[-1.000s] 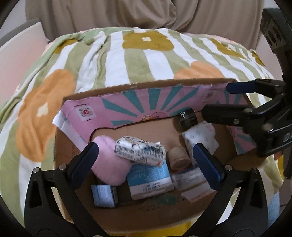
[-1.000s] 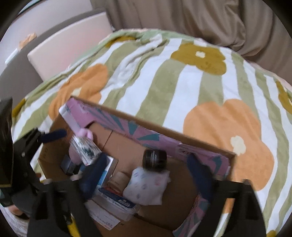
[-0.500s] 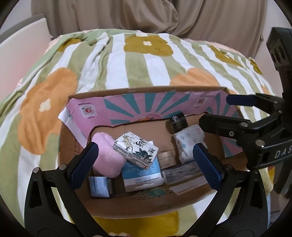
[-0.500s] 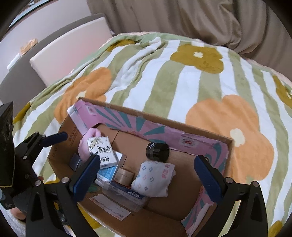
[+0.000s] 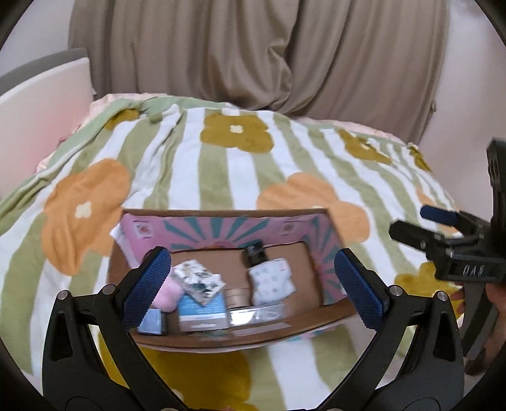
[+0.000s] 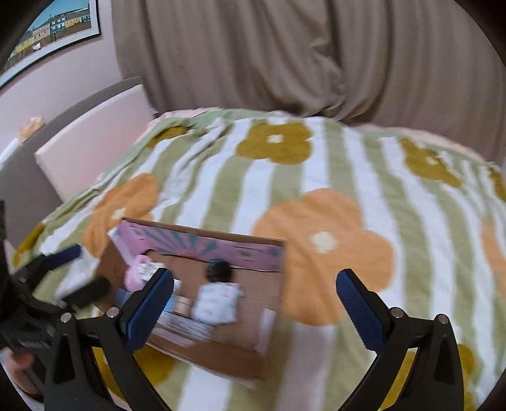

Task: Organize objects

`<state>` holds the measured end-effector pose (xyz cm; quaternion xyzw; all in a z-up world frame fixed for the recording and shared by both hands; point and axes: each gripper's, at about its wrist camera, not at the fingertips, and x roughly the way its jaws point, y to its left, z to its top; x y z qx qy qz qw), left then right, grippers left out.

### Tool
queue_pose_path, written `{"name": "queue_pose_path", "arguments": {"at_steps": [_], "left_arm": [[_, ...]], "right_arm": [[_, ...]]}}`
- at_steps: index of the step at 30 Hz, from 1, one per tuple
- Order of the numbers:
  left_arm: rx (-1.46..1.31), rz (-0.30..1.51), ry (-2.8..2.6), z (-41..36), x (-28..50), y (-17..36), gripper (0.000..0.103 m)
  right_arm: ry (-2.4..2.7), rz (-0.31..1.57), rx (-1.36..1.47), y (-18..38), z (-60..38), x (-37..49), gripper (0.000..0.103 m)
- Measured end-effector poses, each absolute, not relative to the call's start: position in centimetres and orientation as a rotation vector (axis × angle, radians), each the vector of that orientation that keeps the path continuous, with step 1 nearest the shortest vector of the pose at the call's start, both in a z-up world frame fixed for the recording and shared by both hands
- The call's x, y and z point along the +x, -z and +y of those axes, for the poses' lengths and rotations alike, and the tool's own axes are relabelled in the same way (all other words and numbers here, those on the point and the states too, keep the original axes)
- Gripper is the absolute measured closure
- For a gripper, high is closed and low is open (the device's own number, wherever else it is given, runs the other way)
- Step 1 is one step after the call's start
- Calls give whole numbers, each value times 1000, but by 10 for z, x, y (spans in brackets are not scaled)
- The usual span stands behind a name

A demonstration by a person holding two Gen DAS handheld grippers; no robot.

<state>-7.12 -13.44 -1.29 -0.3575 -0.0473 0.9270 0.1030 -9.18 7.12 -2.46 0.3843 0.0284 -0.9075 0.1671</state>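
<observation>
An open cardboard box (image 5: 221, 340) with a pink and teal inner wall sits on a flowered bed blanket; it also shows in the right wrist view (image 6: 221, 354). Inside lie a pink puff (image 5: 169, 294), a printed white packet (image 5: 199, 281), a blue and white carton (image 5: 202, 311), a tan tape roll (image 5: 237, 297), a patterned white pouch (image 5: 272, 281) and a black jar (image 5: 254, 253). My left gripper (image 5: 253, 287) is open and empty, above the box's near side. My right gripper (image 6: 253, 306) is open and empty, held above the box; it also shows at the right of the left wrist view (image 5: 423, 224).
The striped green and white blanket (image 5: 237, 177) with orange and mustard flowers covers the bed. A beige curtain (image 5: 253, 53) hangs behind. A pale headboard (image 6: 88, 145) stands at the left. A framed picture (image 6: 47, 28) hangs on the wall.
Both grippers have pulled up and back from the box, which now looks smaller and lower in both views. Both stay open and empty. The box's contents have not moved.
</observation>
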Motion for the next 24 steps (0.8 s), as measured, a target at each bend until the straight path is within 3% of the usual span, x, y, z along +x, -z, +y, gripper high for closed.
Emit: {"name": "queue_pose_path", "arguments": {"at_steps": [5, 17, 24], "left_arm": [[-1030, -62, -2764, -111, -56, 6, 0], [-1052, -192, -2769, -110, -37, 34, 0], [-1032, -161, -2781, -105, -37, 28, 0]], "right_arm": [[2665, 81, 1075, 19, 101, -63, 1], [2770, 147, 1042, 24, 125, -32, 1], [2783, 137, 1032, 24, 125, -32, 1]]}}
